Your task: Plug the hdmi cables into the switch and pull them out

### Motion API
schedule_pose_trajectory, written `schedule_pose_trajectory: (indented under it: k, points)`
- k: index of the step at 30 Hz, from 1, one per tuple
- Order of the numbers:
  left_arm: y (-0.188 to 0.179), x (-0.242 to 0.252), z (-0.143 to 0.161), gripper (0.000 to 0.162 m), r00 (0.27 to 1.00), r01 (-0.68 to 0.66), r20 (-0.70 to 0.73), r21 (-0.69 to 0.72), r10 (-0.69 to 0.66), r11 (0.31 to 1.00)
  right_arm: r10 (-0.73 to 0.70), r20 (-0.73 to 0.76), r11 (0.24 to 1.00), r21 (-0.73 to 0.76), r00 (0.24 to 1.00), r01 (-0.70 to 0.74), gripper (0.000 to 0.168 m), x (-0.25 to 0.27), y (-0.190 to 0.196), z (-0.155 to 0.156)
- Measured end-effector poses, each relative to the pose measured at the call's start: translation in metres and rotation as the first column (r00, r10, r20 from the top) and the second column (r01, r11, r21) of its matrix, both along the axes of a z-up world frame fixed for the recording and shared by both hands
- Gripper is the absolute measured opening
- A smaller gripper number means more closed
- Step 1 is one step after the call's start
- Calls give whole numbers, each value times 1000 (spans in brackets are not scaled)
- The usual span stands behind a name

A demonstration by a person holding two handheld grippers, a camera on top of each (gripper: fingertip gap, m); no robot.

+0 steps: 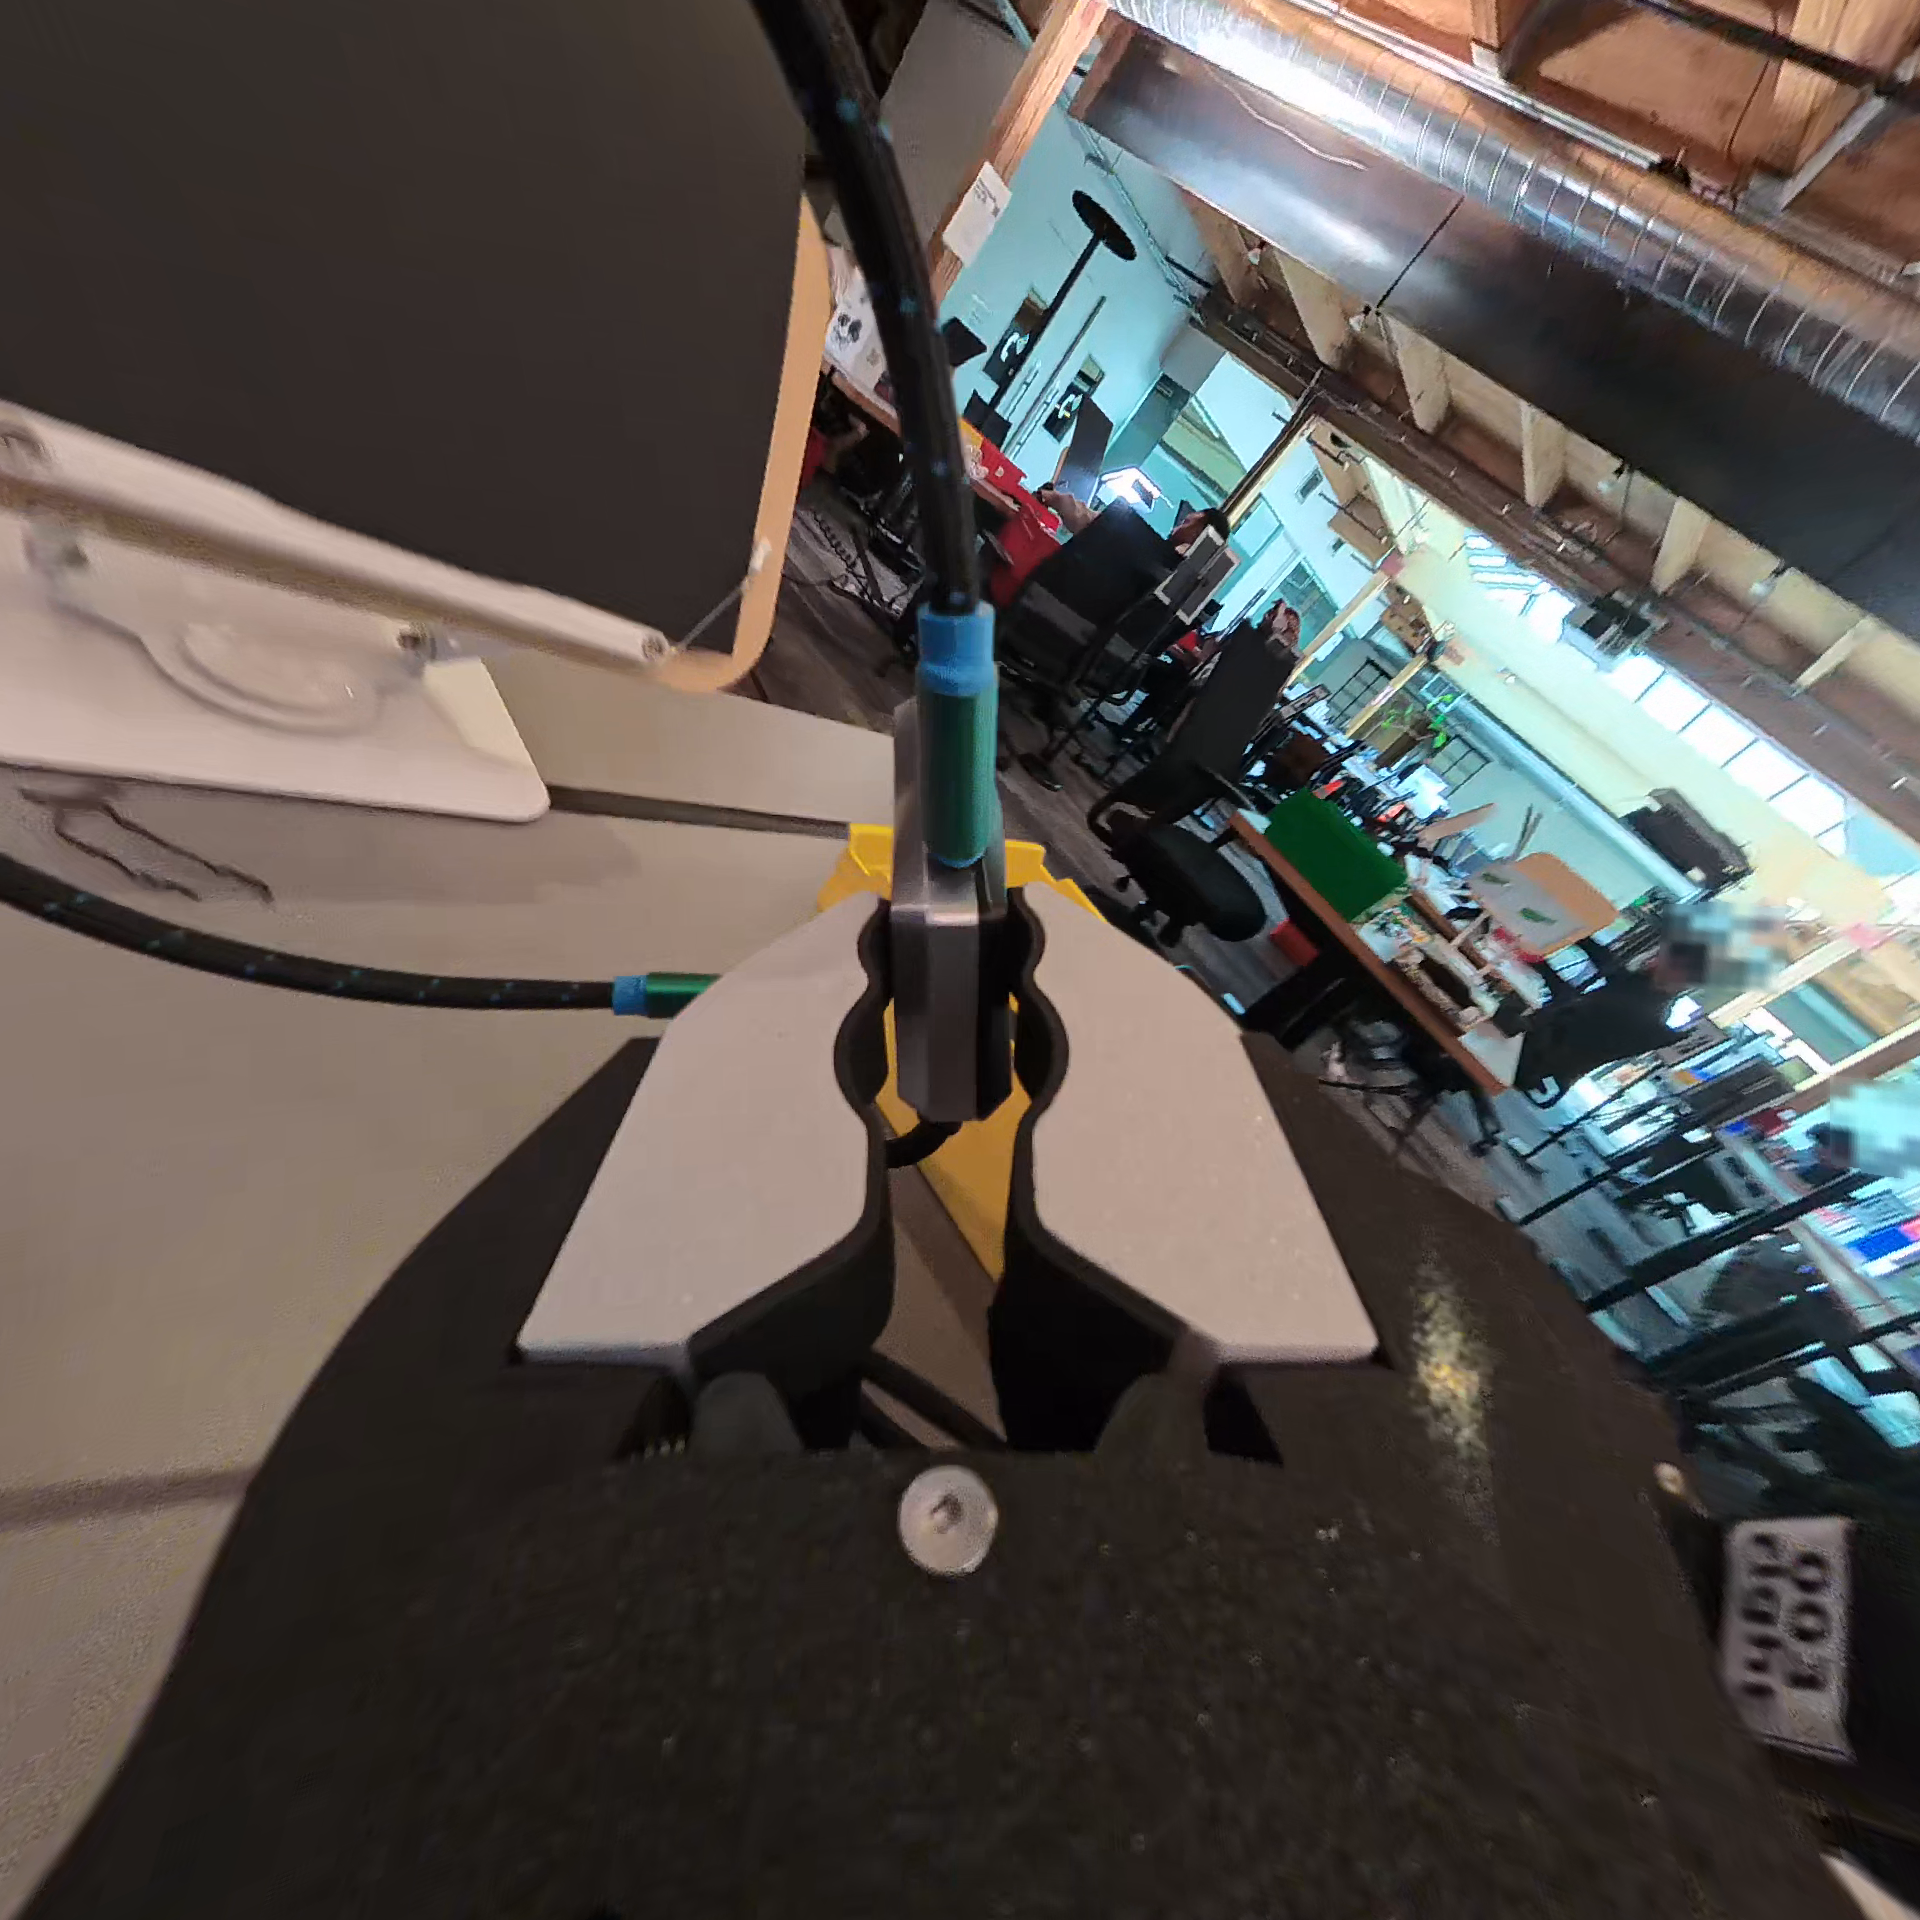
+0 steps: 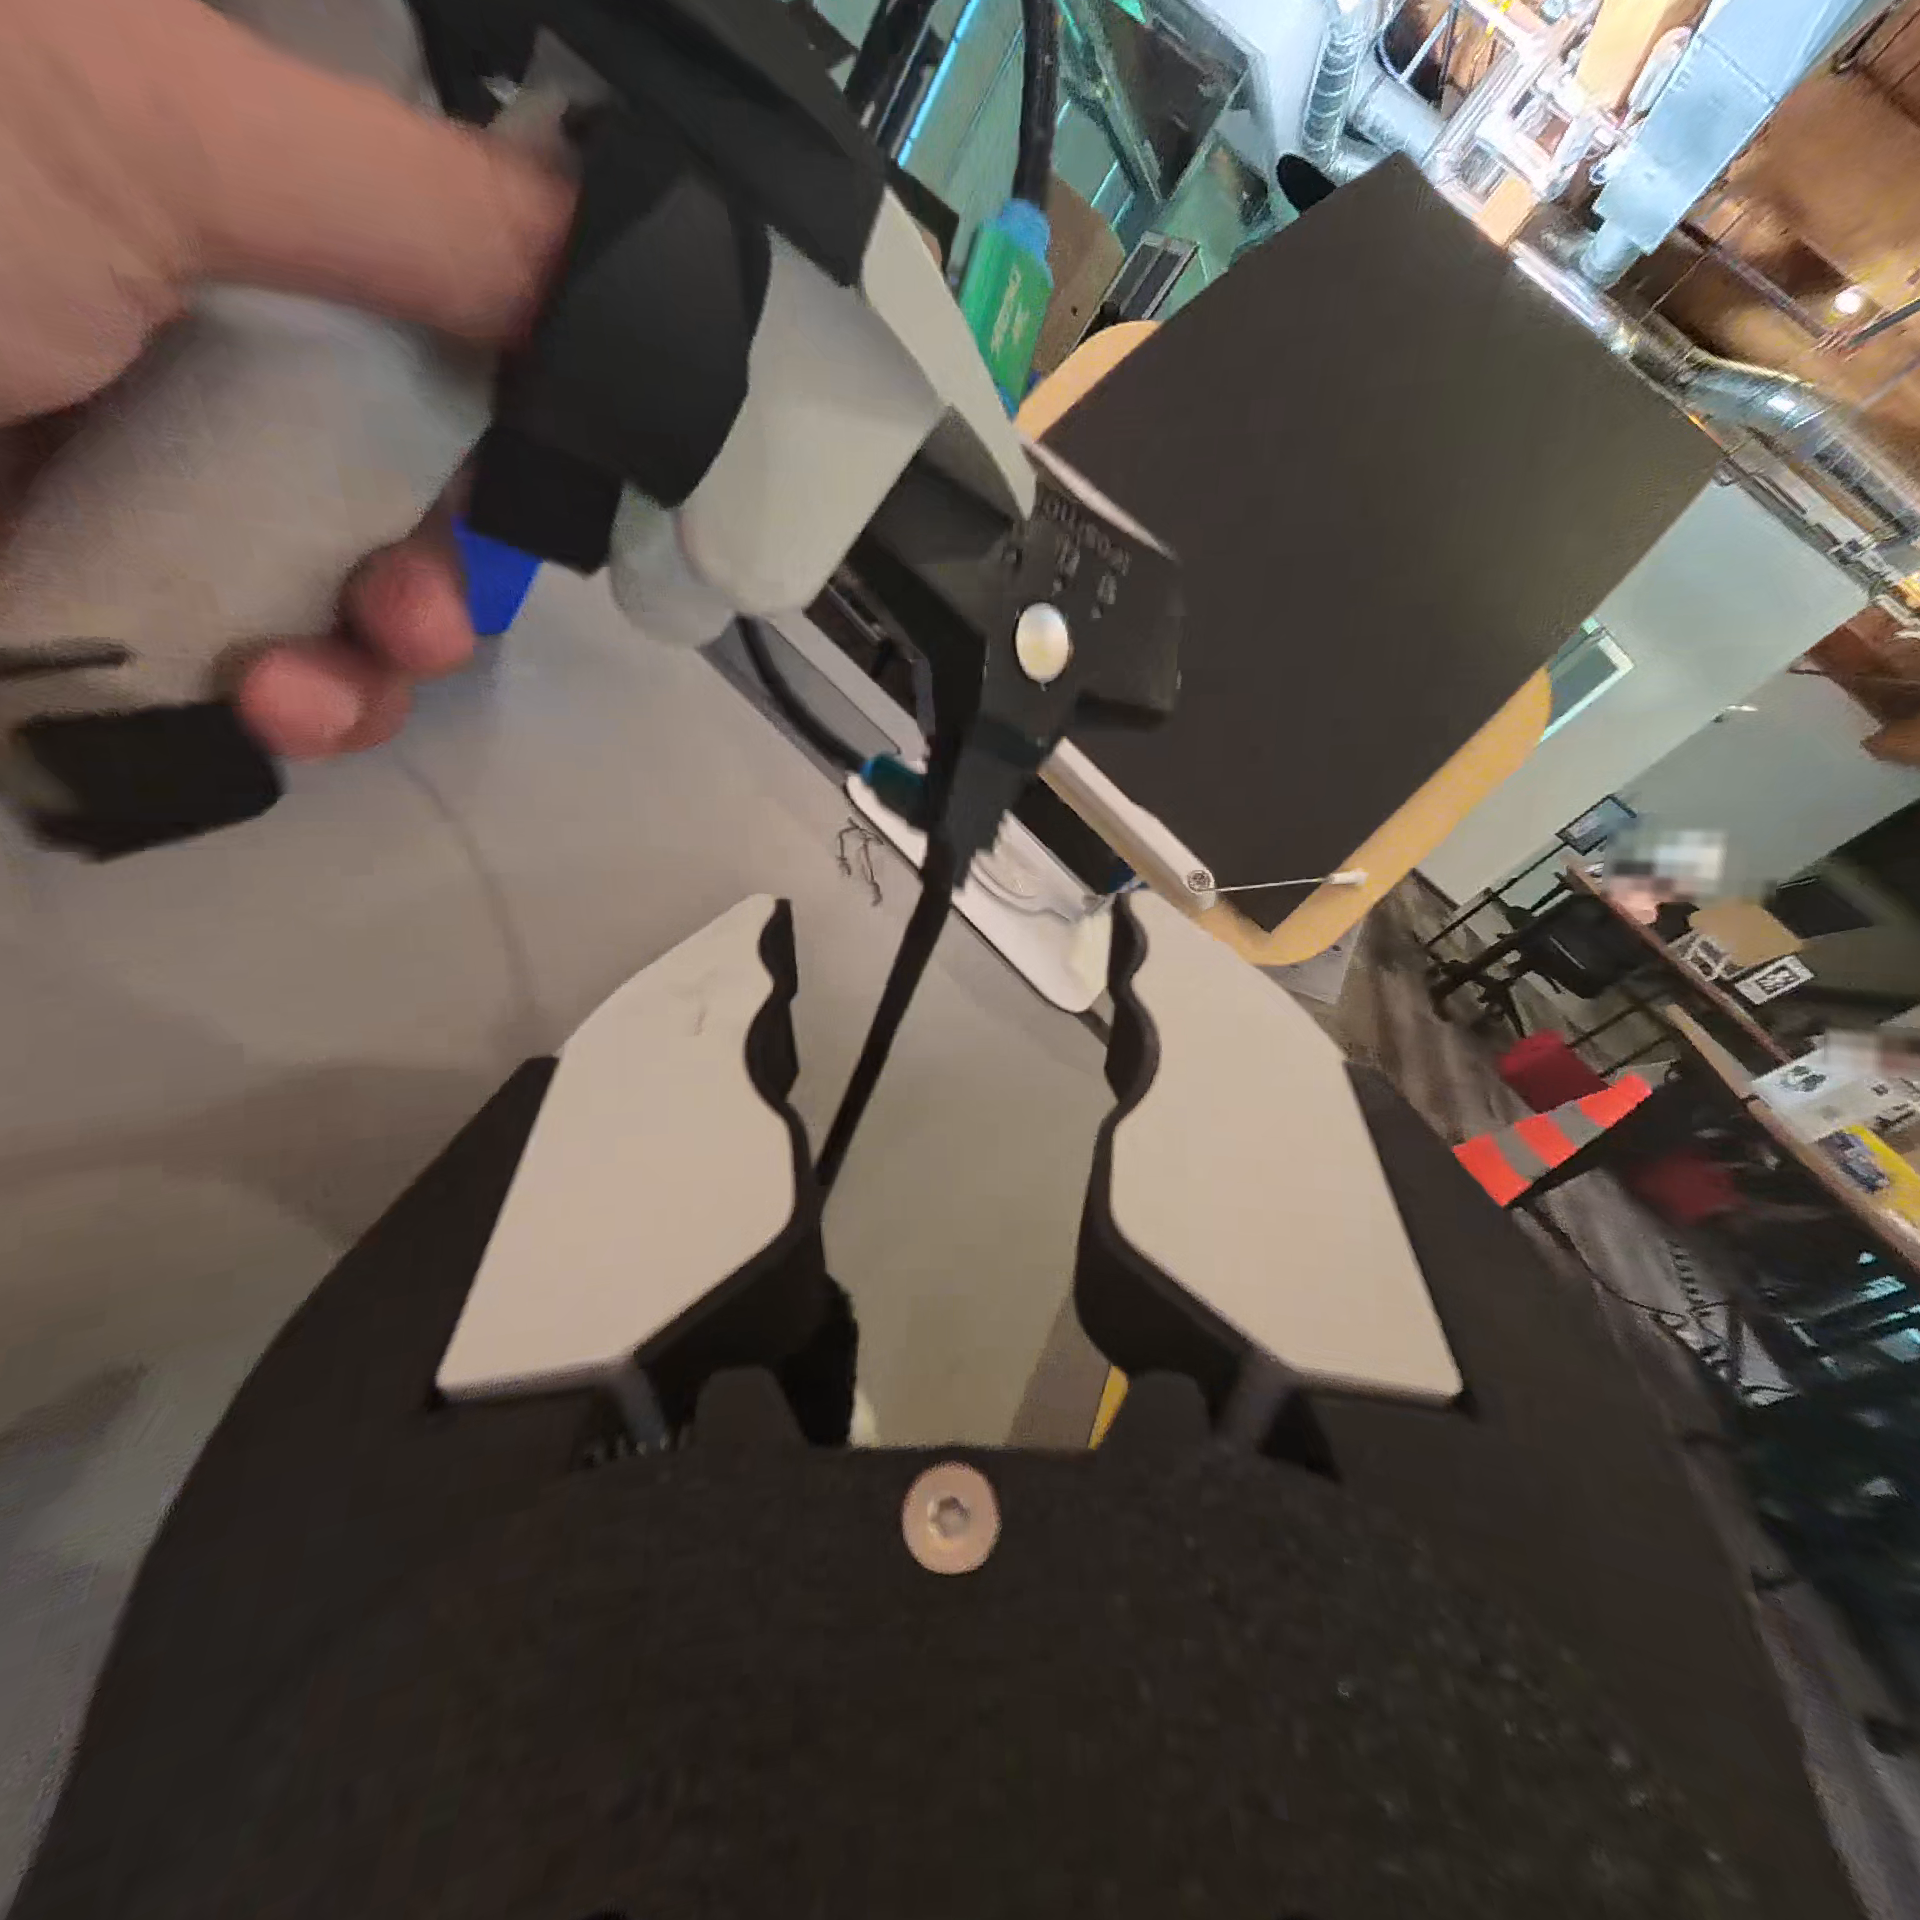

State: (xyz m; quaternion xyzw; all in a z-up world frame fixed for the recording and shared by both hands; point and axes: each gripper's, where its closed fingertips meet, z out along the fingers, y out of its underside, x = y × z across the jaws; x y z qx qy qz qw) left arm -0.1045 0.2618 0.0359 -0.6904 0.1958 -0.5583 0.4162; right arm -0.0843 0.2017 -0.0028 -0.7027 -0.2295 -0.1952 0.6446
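My left gripper [image 1: 945, 925] is shut on a grey HDMI plug [image 1: 940, 997] with a green and blue collar. Its black braided cable [image 1: 914, 343] rises up and away. A second braided cable [image 1: 312, 971] lies on the grey table, and its green collar end disappears behind my left finger. A yellow block [image 1: 966, 1184] shows between the fingers. I cannot make out the switch. My right gripper [image 2: 951, 935] is open and empty, with a thin black cable [image 2: 883, 1039] running between its fingers. In the right wrist view a hand [image 2: 260, 364] holds the left gripper [image 2: 935, 343] beside the green plug [image 2: 1006, 296].
A white stand base [image 1: 260, 707] sits on the table [image 1: 260, 1195] in front of a dark panel with a wooden edge [image 1: 416, 312]. The table edge falls off to the right, with office chairs, desks and people beyond it. An orange striped cone [image 2: 1538, 1138] lies on the floor. The left gripper's tips are roughly 8 cm from the right gripper's. The white stand base [image 1: 260, 707] is about 40 cm from my left fingertips.
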Motion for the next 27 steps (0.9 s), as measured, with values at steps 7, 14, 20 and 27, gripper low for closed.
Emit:
schedule_pose_trajectory:
  k: [7,14,20,27]
  points:
    - [-22,2,-24,20,999,-8,31,-169,13,986,-115,192,993,33,975,111,60,-3,40,-15]
    - [-42,-5,-15,28,993,114,26,-118,-112,986,-163,151,980,136,975,143,28,3,38,-3]
    - [-84,-67,0,29,980,189,-81,78,-183,979,149,-86,988,61,985,-144,27,-2,32,-15]
    - [-84,-168,20,44,873,168,-487,302,1,938,554,-102,825,-67,826,-561,26,-40,3,-33]
